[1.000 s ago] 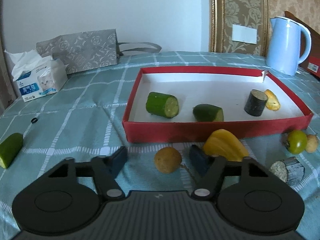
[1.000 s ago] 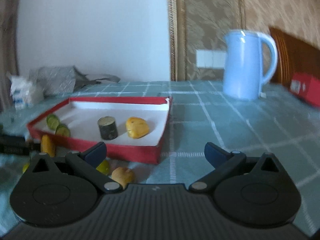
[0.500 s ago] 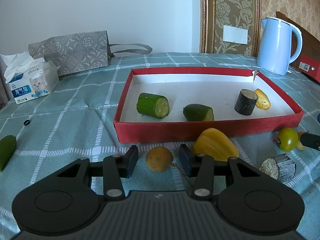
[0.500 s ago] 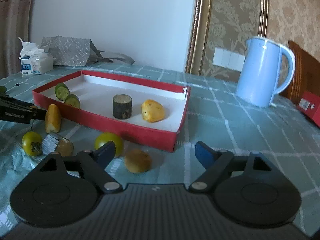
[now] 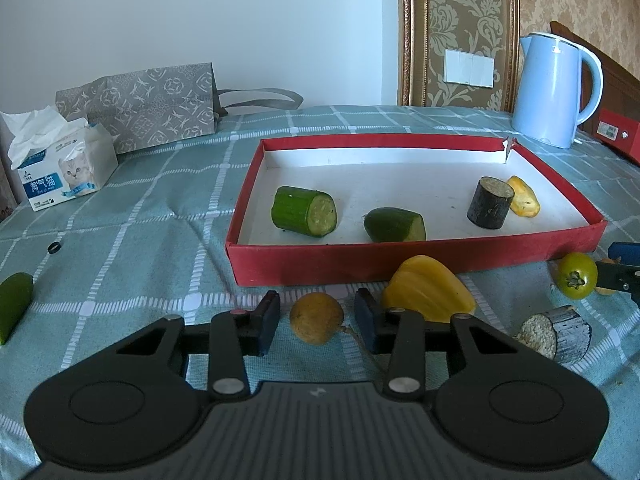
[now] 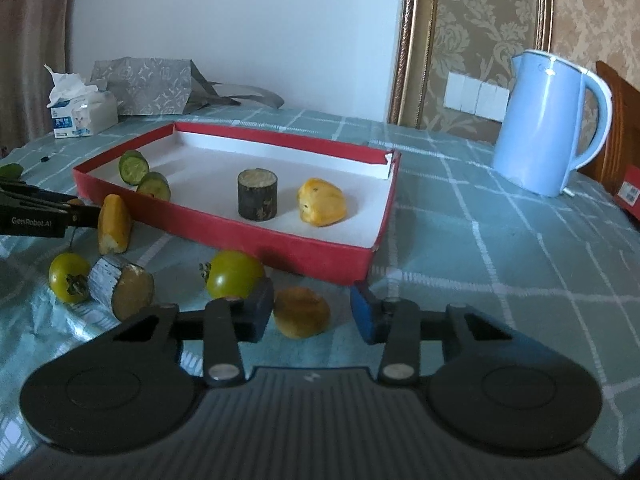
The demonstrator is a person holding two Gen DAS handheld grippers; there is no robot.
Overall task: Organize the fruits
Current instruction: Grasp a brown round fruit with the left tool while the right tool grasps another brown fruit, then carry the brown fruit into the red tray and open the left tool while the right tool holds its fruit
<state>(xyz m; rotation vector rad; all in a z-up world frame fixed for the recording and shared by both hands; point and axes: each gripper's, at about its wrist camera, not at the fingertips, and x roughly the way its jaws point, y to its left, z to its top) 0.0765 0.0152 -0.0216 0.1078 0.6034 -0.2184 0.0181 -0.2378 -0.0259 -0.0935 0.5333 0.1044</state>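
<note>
Left claw (image 5: 316, 322) has just been closing around a round brown fruit (image 5: 316, 318) on the counter (image 5: 160, 216); small gaps show at both pads, no grip yet. Right claw (image 6: 312, 316) has also just been closing, straddling a yellow lump (image 6: 302, 312); left pad about touching, right pad clear. Red tray (image 5: 416, 266) at 12 o'clock of both holds two cucumber pieces (image 5: 304, 212), a dark cylinder (image 5: 490, 202) and a yellow piece (image 5: 522, 196).
</note>
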